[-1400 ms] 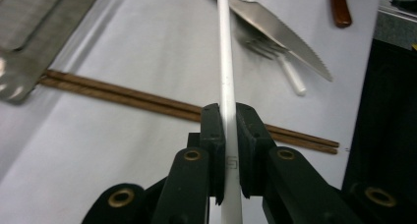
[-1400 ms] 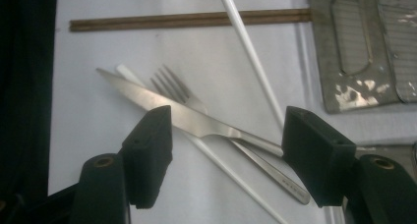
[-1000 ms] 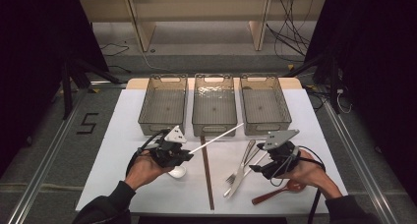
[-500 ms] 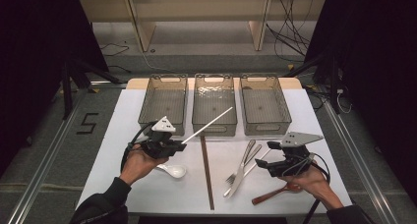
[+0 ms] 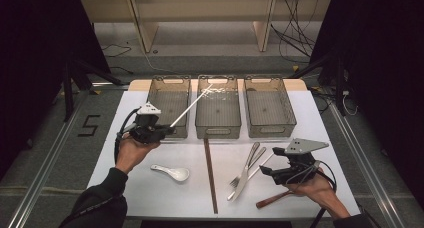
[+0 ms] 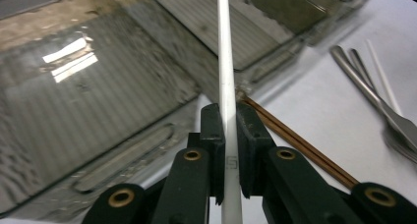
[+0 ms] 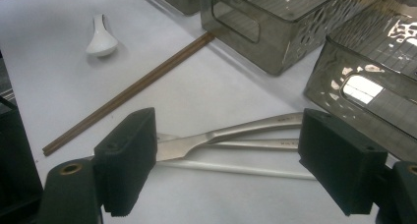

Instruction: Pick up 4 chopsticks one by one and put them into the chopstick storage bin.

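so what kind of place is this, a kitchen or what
More likely a lab or recording setup than a kitchen: a white-topped table stands on bare floor between black curtains, loose cables trail behind it, and three clear bins sit in a row with cutlery laid out for sorting.

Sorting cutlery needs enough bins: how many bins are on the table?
3, in a row along the table's far edge: the left bin, beside the left gripper; the middle bin, under the white stick's tip; and the right bin.
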Motion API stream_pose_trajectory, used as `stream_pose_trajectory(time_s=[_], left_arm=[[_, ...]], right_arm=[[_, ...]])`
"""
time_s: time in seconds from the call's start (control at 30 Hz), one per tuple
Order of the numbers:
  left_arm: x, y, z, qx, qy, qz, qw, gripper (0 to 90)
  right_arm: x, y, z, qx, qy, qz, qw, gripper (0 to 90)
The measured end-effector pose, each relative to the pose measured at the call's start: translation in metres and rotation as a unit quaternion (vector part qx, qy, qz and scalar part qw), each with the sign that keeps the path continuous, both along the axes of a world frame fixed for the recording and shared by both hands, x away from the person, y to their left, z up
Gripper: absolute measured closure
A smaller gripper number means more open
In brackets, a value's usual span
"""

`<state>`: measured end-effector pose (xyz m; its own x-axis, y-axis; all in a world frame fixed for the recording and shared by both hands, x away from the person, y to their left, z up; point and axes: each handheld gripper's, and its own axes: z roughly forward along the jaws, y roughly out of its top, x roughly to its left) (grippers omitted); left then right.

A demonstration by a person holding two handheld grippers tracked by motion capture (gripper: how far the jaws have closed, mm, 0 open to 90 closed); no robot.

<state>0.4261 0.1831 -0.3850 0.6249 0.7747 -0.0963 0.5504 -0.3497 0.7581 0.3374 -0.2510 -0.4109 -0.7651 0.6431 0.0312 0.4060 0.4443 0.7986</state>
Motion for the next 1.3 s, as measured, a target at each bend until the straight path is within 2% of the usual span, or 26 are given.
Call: stream_pose_trajectory(time_s=[0.1, 0.57, 0.6, 0.77, 0.8, 1.1, 1.3], left_arm=[[0.009, 0.007, -0.001, -0.009, 0.001, 0.019, 0.9998, 82.9], [0.042, 0.019, -0.003, 0.008, 0.014, 0.068, 0.9975, 82.9], [0.049, 0.022, -0.004, 0.01, 0.019, 0.08, 0.9966, 82.9], [0.062, 0.027, -0.007, 0.015, 0.03, 0.094, 0.9949, 82.9], [0.067, 0.028, -0.009, 0.022, 0.038, 0.098, 0.9942, 82.9], [0.086, 0.033, -0.017, 0.034, 0.065, 0.121, 0.9899, 82.8], [0.093, 0.036, -0.021, 0.031, 0.078, 0.132, 0.9876, 82.7]], right_arm=[[-0.001, -0.001, 0.0, 0.002, 0.001, -0.002, 1.0, 23.6], [-0.004, 0.001, 0.001, 0.001, -0.001, 0.002, 1.0, 23.9], [-0.004, 0.001, 0.001, 0.0, -0.001, 0.002, 1.0, 23.9], [-0.004, 0.001, 0.001, -0.001, 0.001, 0.004, 1.0, 23.7], [-0.004, 0.002, 0.001, -0.002, 0.001, 0.004, 1.0, 23.7], [-0.003, 0.003, 0.0, -0.004, 0.003, 0.008, 1.0, 23.7], [-0.002, 0.002, 0.0, -0.005, 0.002, 0.008, 1.0, 23.9]])
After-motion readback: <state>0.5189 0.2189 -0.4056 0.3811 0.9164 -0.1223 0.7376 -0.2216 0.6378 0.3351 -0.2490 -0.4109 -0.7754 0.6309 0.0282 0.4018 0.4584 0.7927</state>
